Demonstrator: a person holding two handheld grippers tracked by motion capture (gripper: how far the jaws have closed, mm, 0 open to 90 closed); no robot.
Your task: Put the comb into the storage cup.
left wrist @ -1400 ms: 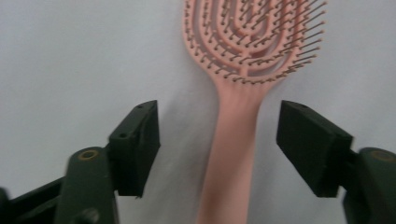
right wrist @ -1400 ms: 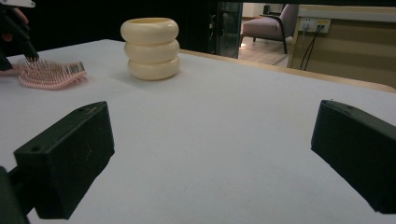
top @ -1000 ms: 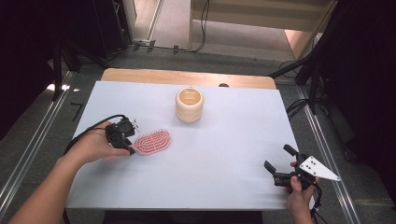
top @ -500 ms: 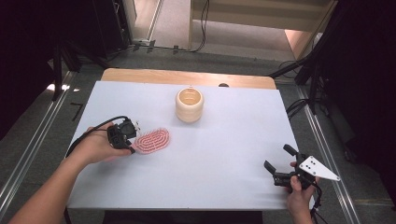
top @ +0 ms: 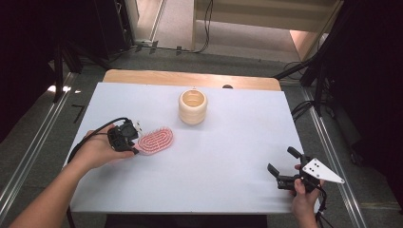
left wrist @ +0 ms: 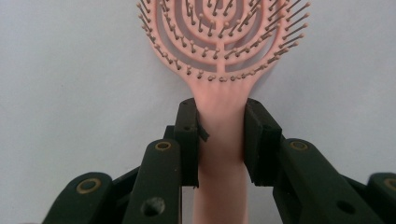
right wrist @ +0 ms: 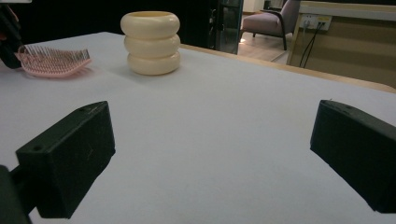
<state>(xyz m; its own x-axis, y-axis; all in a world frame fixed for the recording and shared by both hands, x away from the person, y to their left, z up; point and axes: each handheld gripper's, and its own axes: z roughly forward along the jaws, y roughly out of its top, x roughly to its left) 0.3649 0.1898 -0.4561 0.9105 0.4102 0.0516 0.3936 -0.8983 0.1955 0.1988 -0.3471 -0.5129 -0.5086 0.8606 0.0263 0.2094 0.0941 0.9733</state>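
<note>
A pink oval hairbrush (top: 156, 140) lies bristles up on the white table, left of centre. My left gripper (top: 134, 142) holds its handle. In the left gripper view both jaws press the sides of the brush handle (left wrist: 219, 140), and my left gripper (left wrist: 220, 116) is shut on it just below the bristled head (left wrist: 219, 37). My right gripper (top: 281, 160) hovers near the front right corner, open, with nothing between its fingers. In the right gripper view my right gripper (right wrist: 212, 154) stands wide apart over bare table, and the hairbrush (right wrist: 52, 60) lies far off at the upper left.
A cream ribbed pot (top: 193, 107) stands upright at the back centre, a short way beyond the brush; it is also the cream pot (right wrist: 151, 43) in the right gripper view. The white tabletop (top: 223, 156) ends in a wooden strip (top: 190, 78) at the far edge.
The left gripper and the brush have shifted very slightly toward the far side. The right gripper has stayed where it was.
</note>
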